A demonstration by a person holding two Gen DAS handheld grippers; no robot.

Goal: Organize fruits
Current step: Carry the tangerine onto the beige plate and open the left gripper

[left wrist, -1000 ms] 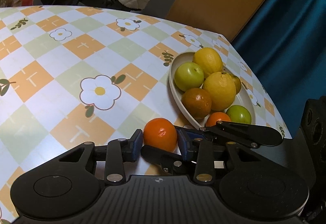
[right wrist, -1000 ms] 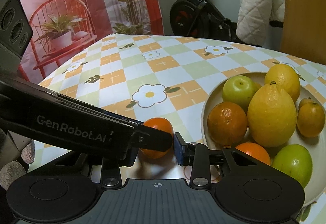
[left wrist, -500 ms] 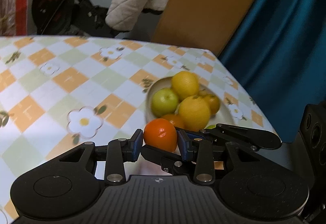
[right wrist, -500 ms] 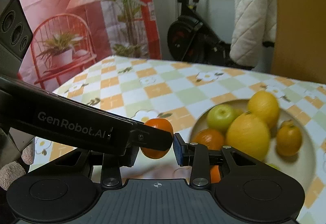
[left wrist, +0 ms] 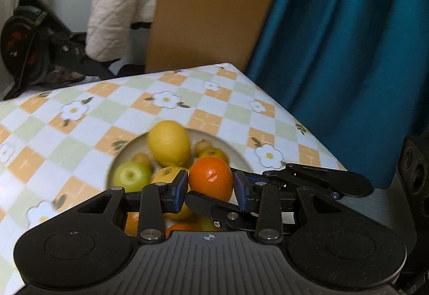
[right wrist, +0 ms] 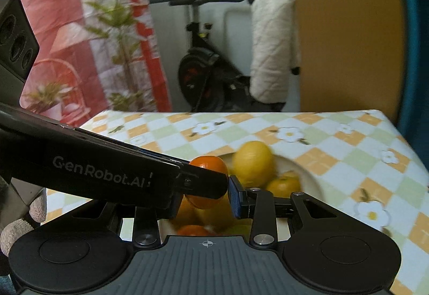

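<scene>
A small orange (left wrist: 211, 177) hangs in the air just above a cream bowl (left wrist: 206, 135) of fruit. My left gripper (left wrist: 210, 187) is shut on it, blue pads on both sides. My right gripper (right wrist: 206, 200) crosses the left one and also grips the same orange (right wrist: 209, 163). Its right pad presses the orange's side, while its left pad is hidden behind one of the left gripper's fingers (right wrist: 203, 182). The bowl (right wrist: 308, 174) holds a lemon (left wrist: 169, 142), a green apple (left wrist: 131, 175) and several small oranges, partly hidden by the grippers.
The checked, flowered tablecloth (left wrist: 80, 139) ends at a corner behind the bowl. Beyond it stand a teal curtain (left wrist: 348, 53), a brown board (left wrist: 214, 8), an exercise bike (right wrist: 203, 72) and a white quilted jacket (right wrist: 270, 48). A gloved hand (right wrist: 16, 230) shows at the lower left.
The orange has left the tablecloth beside the bowl. Both grippers, still shut on it, rose and carried it sideways over the fruit in the bowl.
</scene>
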